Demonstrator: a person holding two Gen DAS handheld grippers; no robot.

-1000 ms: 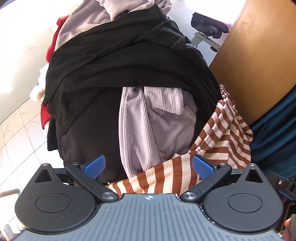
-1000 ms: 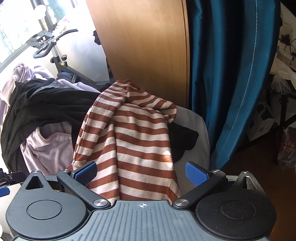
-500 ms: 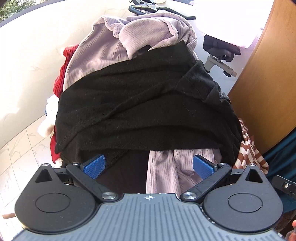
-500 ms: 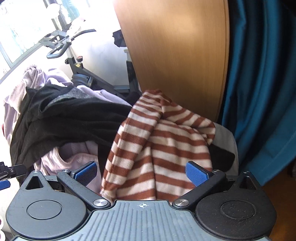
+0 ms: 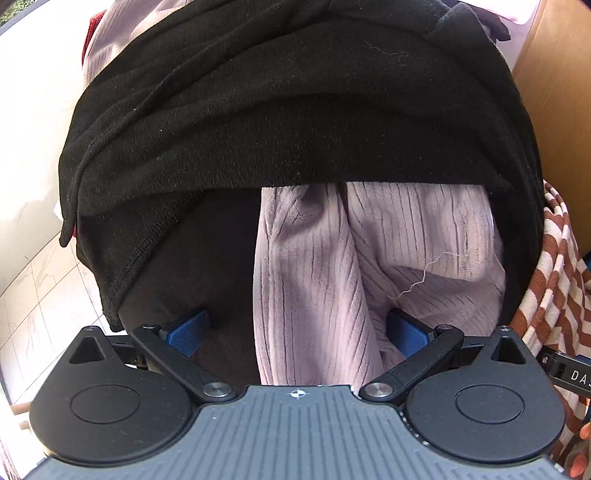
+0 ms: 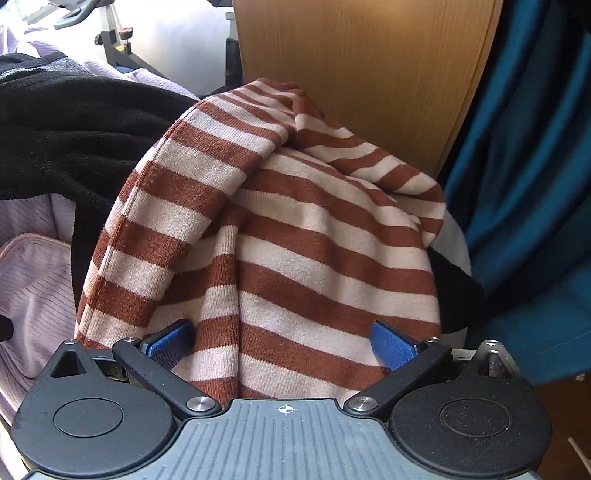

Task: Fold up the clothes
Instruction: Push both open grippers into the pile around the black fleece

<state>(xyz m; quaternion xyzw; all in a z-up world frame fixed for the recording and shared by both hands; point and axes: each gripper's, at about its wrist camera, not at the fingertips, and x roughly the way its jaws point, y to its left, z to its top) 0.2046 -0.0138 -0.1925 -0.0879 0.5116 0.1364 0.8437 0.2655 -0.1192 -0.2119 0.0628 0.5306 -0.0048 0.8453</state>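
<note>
A heap of clothes fills both views. In the left wrist view a black fleece garment (image 5: 288, 110) drapes over a ribbed lilac garment (image 5: 332, 273). My left gripper (image 5: 295, 330) is open, pushed up against the pile, with the lilac cloth hanging between its blue pads (image 5: 186, 330). In the right wrist view a brown and cream striped top (image 6: 295, 229) lies over the heap. My right gripper (image 6: 282, 341) is open, its blue pads (image 6: 391, 343) either side of the striped cloth. The black fleece (image 6: 70, 144) and the lilac cloth (image 6: 33, 273) lie to its left.
A wooden panel (image 6: 369, 66) stands behind the pile, a teal curtain (image 6: 528, 166) hangs at the right. An exercise bike frame (image 6: 110, 33) stands at the back left. Pale floor tiles (image 5: 40, 280) show at the left. A red garment (image 5: 92, 33) peeks out at the pile's upper left.
Both grippers have moved closer into the pile. The left one now has the lilac cloth between its pads; the right one now has the striped top between its pads. Both stayed open.
</note>
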